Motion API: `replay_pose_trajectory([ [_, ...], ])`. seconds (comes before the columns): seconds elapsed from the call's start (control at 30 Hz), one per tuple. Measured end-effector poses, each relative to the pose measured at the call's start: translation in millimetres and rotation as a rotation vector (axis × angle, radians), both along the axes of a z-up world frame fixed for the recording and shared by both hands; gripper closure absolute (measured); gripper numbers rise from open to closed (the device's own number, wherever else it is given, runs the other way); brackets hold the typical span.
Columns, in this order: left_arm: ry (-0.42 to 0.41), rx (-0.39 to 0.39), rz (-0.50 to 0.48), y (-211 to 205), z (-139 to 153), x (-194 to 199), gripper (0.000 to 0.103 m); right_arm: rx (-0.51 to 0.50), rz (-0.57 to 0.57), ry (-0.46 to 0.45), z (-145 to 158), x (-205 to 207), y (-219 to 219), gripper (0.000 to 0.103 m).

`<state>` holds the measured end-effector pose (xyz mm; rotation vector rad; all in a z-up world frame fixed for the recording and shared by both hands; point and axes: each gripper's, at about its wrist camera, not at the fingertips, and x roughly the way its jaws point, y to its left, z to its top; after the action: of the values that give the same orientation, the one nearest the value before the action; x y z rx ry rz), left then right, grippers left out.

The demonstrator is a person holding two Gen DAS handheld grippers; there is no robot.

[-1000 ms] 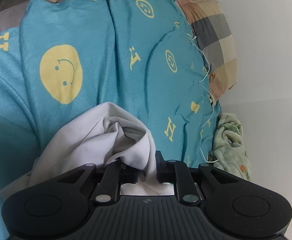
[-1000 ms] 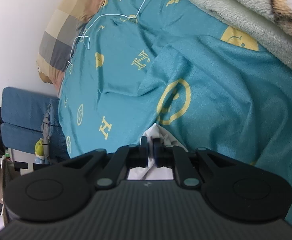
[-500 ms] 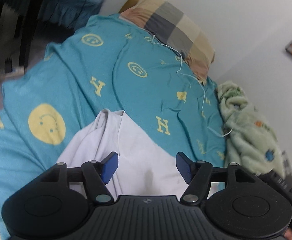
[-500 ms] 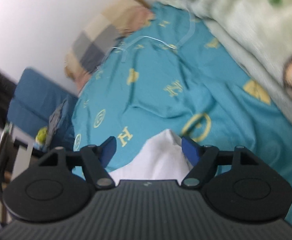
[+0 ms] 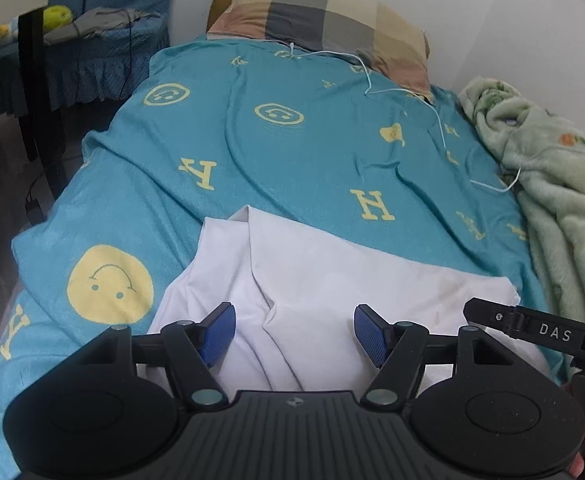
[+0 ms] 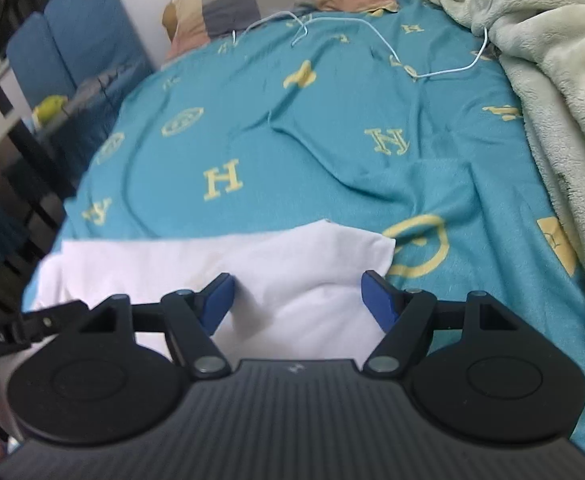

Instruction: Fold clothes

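A white garment (image 5: pixel 332 272) lies spread on the teal bedsheet (image 5: pixel 292 152), with a fold line running down its left part. My left gripper (image 5: pixel 294 320) hovers over its near edge with jaws wide apart and nothing between the blue pads (image 5: pixel 220 328). In the right wrist view the same white garment (image 6: pixel 292 256) lies flat on the teal bedsheet (image 6: pixel 292 152), and my right gripper (image 6: pixel 298 292) is open above its right corner, pads clear of the cloth. A finger of the right gripper (image 5: pixel 532 324) shows at the left view's right edge.
A checked pillow (image 5: pixel 324 16) lies at the head of the bed. A green fleece blanket (image 5: pixel 552 184) is heaped along the right side by the wall. A thin white cable (image 5: pixel 440 120) trails across the sheet. A blue-covered chair (image 5: pixel 72 52) stands left of the bed.
Both grippers were shut on bunched white cloth; they have opened and let it go. The garment now lies flat on the sheet. Both grippers have rolled upright and drawn back.
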<state>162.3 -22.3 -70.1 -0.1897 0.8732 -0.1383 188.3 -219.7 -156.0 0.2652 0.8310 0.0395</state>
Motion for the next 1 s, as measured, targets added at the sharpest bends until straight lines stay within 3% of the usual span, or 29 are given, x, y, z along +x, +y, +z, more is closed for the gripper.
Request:
replay_pose_trajectory([
  [0.3, -0.061, 0.029, -0.026, -1, 21, -36, 0.035, 0.056, -0.035, -0.05, 32, -32, 1, 0.03],
  [0.57, -0.11, 0.101, -0.051, -8, 33, -82, 0.035, 0.023, -0.026, -0.069, 53, -77, 9, 0.03],
  [0.77, -0.109, 0.146, -0.044, -10, 20, -95, 0.033, 0.022, -0.039, -0.015, 44, -88, 9, 0.03],
  [0.87, -0.104, 0.149, -0.044, -11, 13, -96, 0.033, -0.002, -0.037, 0.067, 27, -82, 9, 0.03],
  [1.0, -0.097, 0.162, -0.054, -11, 14, -100, 0.032, 0.068, -0.054, 0.122, 16, -79, 0, 0.031],
])
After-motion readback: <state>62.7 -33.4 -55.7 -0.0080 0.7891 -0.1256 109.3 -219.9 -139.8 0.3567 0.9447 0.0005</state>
